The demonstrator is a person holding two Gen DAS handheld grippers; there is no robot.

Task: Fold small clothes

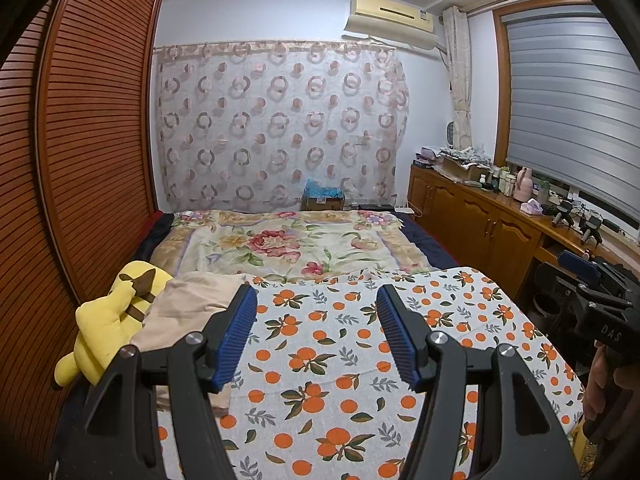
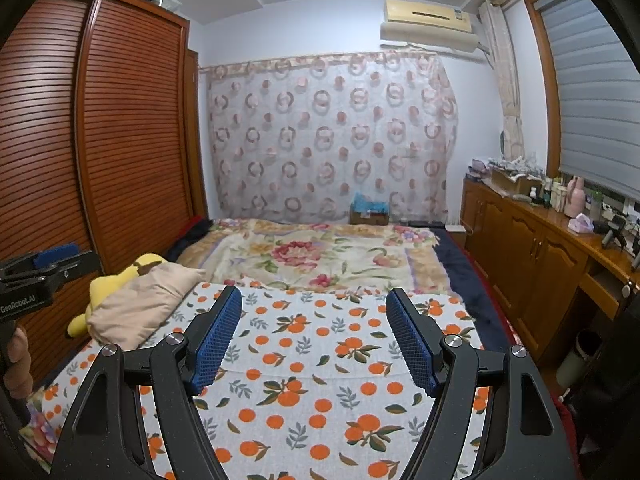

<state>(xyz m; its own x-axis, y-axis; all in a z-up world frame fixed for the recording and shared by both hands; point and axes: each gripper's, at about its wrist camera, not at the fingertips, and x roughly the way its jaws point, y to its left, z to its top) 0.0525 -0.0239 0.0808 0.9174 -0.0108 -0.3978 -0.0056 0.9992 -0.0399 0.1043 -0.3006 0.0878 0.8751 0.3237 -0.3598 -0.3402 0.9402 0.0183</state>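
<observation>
1. My left claw (image 1: 316, 304) is open; its two blue pads stand apart and nothing is between them. It hangs above the bed, over the sheet with the orange fruit print (image 1: 320, 360).
2. My right claw (image 2: 314, 306) is open too, a bit wider, and it also holds nothing. It points over the same fruit sheet (image 2: 312, 360).
3. The clothing to fold is a beige garment (image 1: 188, 308). It lies in a loose heap on the left part of the bed, at the left edge of the fruit sheet. In the left view it is just beside my left finger, partly hidden behind it. In the right view the beige garment (image 2: 140, 308) is well to the left of the claw, and no pad touches it.
4. A yellow plush toy (image 1: 108, 320) lies on the far left side of the garment, touching it, close to the brown wardrobe (image 1: 80, 160) with slatted doors.
5. Behind the fruit sheet a flowered blanket (image 1: 280, 244) covers the far part of the bed.
6. On the right side of the room a wooden counter (image 1: 480, 216) with cupboard doors runs under the window and carries many bottles and small things.
7. In the left view I see the other claw at the right edge, with a hand (image 1: 600, 384) under it. In the right view a hand (image 2: 18, 364) holds the other claw at the left edge.
</observation>
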